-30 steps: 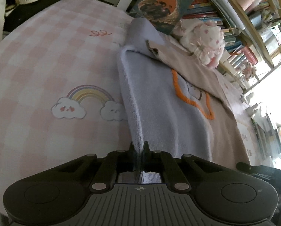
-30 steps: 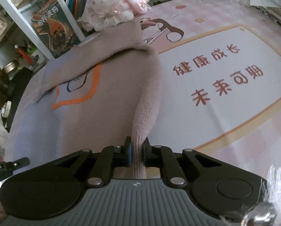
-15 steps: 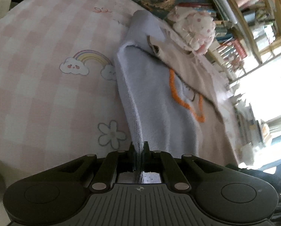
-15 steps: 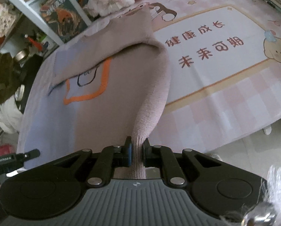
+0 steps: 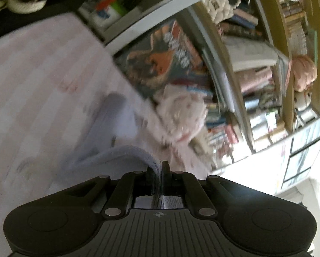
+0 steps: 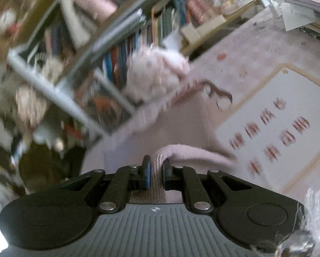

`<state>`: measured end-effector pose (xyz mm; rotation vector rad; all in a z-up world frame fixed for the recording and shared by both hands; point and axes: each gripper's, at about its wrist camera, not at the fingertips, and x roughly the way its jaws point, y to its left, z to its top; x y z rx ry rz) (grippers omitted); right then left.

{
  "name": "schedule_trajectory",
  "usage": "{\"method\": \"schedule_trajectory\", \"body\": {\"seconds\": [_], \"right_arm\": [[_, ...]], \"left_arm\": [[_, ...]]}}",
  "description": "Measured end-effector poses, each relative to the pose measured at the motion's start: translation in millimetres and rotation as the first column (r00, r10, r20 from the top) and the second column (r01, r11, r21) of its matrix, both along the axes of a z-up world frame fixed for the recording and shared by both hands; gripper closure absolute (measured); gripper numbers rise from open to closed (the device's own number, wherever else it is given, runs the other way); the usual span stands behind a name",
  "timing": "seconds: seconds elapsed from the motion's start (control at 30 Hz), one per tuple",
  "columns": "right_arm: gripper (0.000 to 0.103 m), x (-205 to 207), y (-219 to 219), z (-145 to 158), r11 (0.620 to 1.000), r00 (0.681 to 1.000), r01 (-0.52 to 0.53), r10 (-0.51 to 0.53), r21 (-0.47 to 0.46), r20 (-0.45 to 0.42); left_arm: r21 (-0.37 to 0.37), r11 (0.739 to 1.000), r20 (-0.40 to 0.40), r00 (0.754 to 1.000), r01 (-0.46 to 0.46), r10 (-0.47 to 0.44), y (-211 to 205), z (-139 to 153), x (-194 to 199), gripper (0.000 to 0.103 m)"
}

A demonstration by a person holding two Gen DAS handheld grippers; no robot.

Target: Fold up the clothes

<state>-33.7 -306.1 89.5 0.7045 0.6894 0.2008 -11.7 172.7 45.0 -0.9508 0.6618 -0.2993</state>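
Both grippers' fingers are pinching the soft lilac-and-mauve knitted garment (image 5: 125, 156): left gripper (image 5: 158, 171), right gripper (image 6: 156, 167), carrying a fold toward the bench's (image 6: 273, 107) far edge; laying it flat comes next.

We see a crowded bookshelf (image 5: 241, 68) curving across the back of the room, packed with books and small keepsakes, all smeared by motion blur. A large picture book (image 5: 160, 64) leans against its grey frame. A pale plush toy (image 6: 155, 75) sits at its foot. The table (image 5: 31, 75) wears a pink checked cloth, printed elsewhere with red characters (image 6: 273, 132). Strong daylight washes out the lower right of the left view.
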Motion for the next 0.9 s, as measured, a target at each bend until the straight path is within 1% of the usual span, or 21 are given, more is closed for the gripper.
{"method": "schedule_trajectory", "body": {"seconds": [0.07,0.13,0.23,0.43,0.5,0.57,0.6,0.63,0.67,0.7,0.73,0.77,0.8,0.9], "right_arm": [[0.094,22.5,1.6,0.9,0.999,0.999,0.035,-0.035,-0.019,0.002],[0.094,45.4,4.8,-0.1,0.997,0.998,0.063,-0.063,-0.039,0.001],[0.094,76.6,12.1,-7.3,0.994,0.998,0.064,-0.065,-0.085,-0.002],[0.093,119.9,13.2,-37.5,0.993,0.997,0.042,-0.050,-0.108,-0.067],[0.093,131.3,12.7,-45.9,0.993,0.995,0.032,-0.042,-0.112,-0.090],[0.092,141.4,11.9,-53.6,0.993,0.993,0.025,-0.038,-0.115,-0.112],[0.086,145.3,11.1,-56.1,0.993,0.992,0.025,-0.039,-0.112,-0.122],[0.080,148.1,9.4,-58.1,0.994,0.990,0.028,-0.042,-0.107,-0.132],[0.077,150.5,7.3,-60.0,0.994,0.989,0.031,-0.045,-0.101,-0.142],[0.067,151.2,5.8,-59.7,0.992,0.989,0.033,-0.049,-0.119,-0.137],[0.047,151.2,4.5,-58.7,0.989,0.990,0.035,-0.054,-0.145,-0.128],[0.039,151.2,3.2,-57.6,0.984,0.991,0.037,-0.058,-0.172,-0.119],[0.037,151.2,2.0,-56.6,0.979,0.992,0.039,-0.062,-0.198,-0.109],[0.037,151.2,-1.8,-53.4,0.960,0.994,0.047,-0.072,-0.276,-0.080]], "left_arm": [[0.015,1.000,-0.019,1.000,-0.005,0.006,-2.3,2.0,25.8,0.099],[0.048,0.999,-0.040,0.999,-0.012,0.014,-6.2,2.0,50.3,0.099],[0.121,0.993,-0.073,0.997,-0.007,0.016,-13.7,-3.0,79.5,0.098],[0.198,0.980,-0.150,0.987,-0.020,0.051,-17.9,-22.6,108.5,0.096],[0.215,0.977,-0.177,0.983,-0.013,0.052,-19.1,-29.4,118.1,0.094],[0.215,0.977,-0.192,0.980,-0.002,0.044,-19.2,-32.2,126.1,0.089],[0.208,0.978,-0.199,0.979,0.005,0.037,-17.7,-32.1,129.1,0.086],[0.206,0.979,-0.196,0.980,0.004,0.037,-15.4,-30.5,130.1,0.072],[0.226,0.974,-0.172,0.983,-0.021,0.060,-11.4,-26.1,127.5,0.051],[0.245,0.969,-0.147,0.986,-0.046,0.084,-7.3,-21.8,124.8,0.042],[0.265,0.962,-0.119,0.987,-0.072,0.107,-3.3,-17.5,122.0,0.035],[0.304,0.947,-0.078,0.989,-0.099,0.129,0.2,-13.4,117.8,0.035],[0.347,0.932,-0.051,0.990,-0.104,0.130,3.4,-10.6,116.1,0.035],[0.432,0.900,-0.048,0.995,-0.054,0.083,4.0,-11.4,116.9,0.035]]}}
